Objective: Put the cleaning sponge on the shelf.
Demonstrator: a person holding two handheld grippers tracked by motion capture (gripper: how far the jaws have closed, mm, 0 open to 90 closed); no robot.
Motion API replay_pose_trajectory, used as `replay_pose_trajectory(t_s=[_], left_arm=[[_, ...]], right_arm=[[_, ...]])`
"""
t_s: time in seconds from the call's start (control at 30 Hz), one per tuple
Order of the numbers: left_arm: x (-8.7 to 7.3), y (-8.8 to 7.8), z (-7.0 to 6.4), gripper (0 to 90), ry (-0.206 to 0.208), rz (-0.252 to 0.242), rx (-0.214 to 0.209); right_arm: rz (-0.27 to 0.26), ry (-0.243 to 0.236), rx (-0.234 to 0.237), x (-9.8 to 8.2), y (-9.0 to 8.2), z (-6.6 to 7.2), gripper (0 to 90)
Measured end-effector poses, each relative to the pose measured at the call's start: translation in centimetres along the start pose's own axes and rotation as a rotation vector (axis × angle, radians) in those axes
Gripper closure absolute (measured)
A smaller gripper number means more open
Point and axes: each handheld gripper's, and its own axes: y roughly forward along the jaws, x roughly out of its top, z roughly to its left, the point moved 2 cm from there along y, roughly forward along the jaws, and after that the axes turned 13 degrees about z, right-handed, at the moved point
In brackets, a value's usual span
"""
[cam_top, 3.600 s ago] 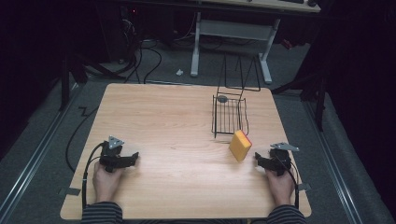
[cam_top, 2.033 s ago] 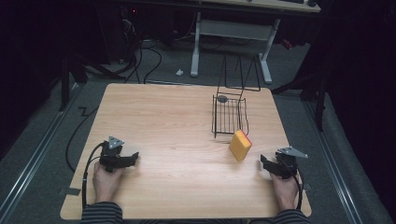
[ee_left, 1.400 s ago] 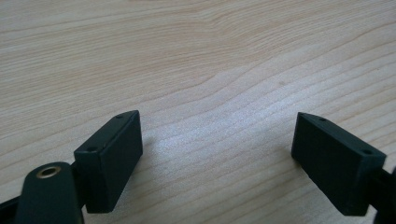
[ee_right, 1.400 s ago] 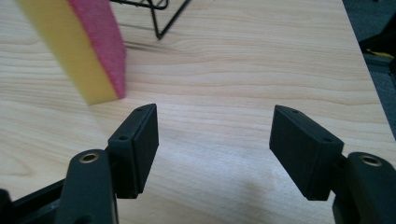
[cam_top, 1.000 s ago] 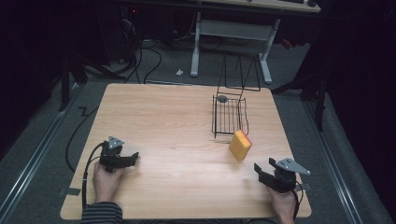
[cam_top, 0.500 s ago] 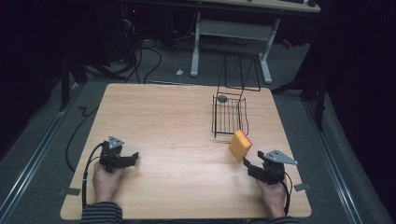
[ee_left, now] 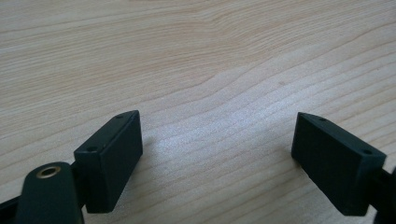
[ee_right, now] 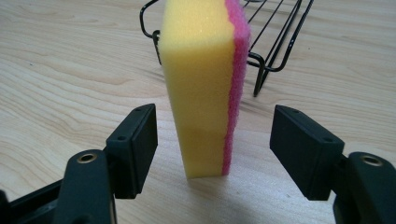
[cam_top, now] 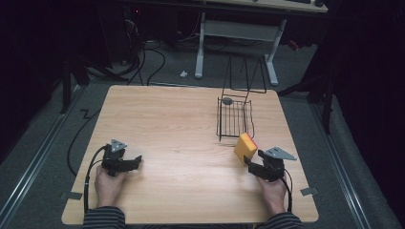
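Note:
A yellow sponge with a pink scouring layer stands on edge on the wooden table, just in front of a black wire basket. My right gripper sits right behind it, at the table's right front. In the right gripper view the sponge stands upright between the two jaws of the right gripper. The jaws have just been closing, and a gap remains on each side of the sponge. My left gripper rests at the left front, open over bare wood.
The wire basket stands close behind the sponge, with a small grey round piece at its far corner. The table's right edge is near the right hand. Beyond the table are a desk frame and cables on the floor.
The right gripper has moved from the front right corner leftward and forward to the sponge, which now stands between its jaws. The left gripper has stayed still.

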Motion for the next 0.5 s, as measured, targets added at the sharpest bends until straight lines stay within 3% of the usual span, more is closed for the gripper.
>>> replay_pose_trajectory(t_s=[0.5], left_arm=[[0.0,0.0,0.0,16.9,0.0,0.0,0.0]], right_arm=[[0.003,0.027,0.029,0.2,1.4,-0.3,44.7]])
